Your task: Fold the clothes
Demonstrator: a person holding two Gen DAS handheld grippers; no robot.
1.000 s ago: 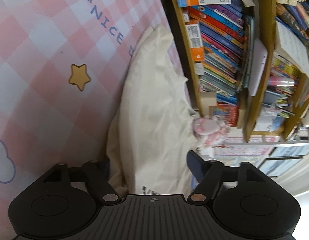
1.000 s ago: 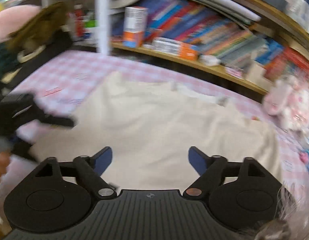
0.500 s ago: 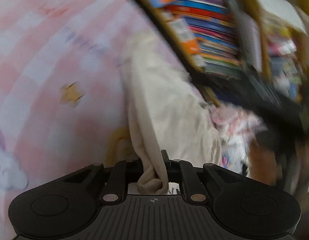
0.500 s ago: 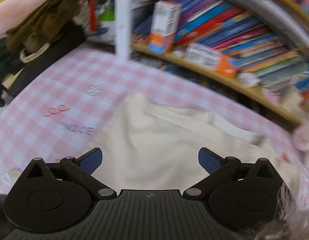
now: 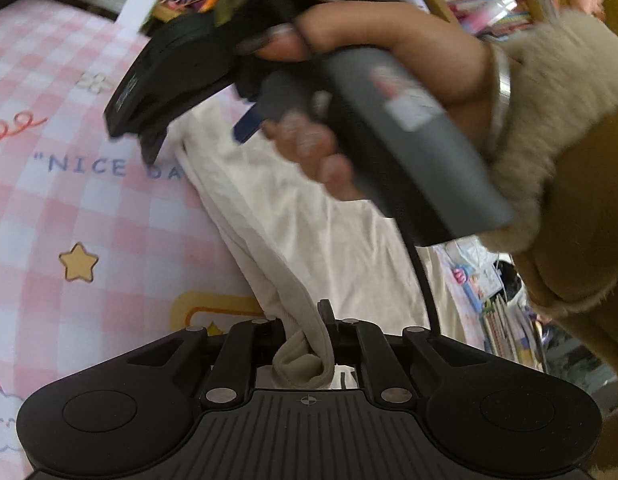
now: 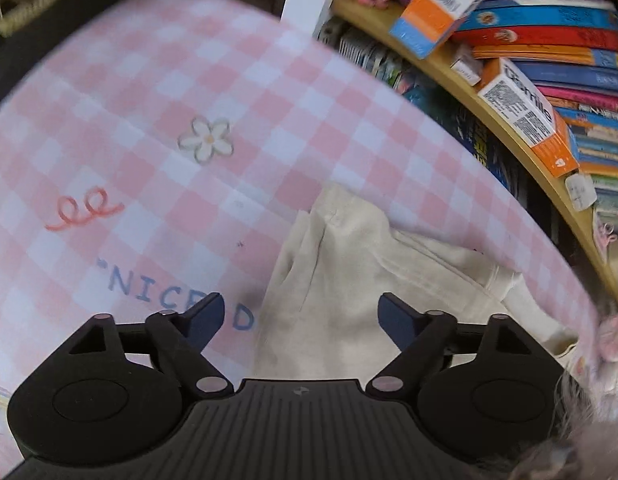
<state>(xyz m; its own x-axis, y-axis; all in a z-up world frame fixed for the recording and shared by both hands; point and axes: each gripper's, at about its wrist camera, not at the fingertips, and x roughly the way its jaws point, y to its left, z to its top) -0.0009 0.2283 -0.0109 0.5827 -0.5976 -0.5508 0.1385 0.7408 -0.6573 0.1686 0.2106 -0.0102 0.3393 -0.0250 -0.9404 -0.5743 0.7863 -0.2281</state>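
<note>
On the pink checked bedsheet (image 6: 157, 80), cream garment (image 5: 317, 232) hem is pinched by left gripper (image 5: 305, 344); right gripper (image 6: 299, 316) is held wide above it.

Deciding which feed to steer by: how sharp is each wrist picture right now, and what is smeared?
Left wrist view: the right gripper and the hand holding it are motion-smeared; the cream garment pinched in the left gripper is sharp. Right wrist view: the garment corner and checked sheet are slightly soft, books bent by the fisheye.

Cream garment (image 6: 349, 280) (pink-checked sheet (image 6: 189, 80))
</note>
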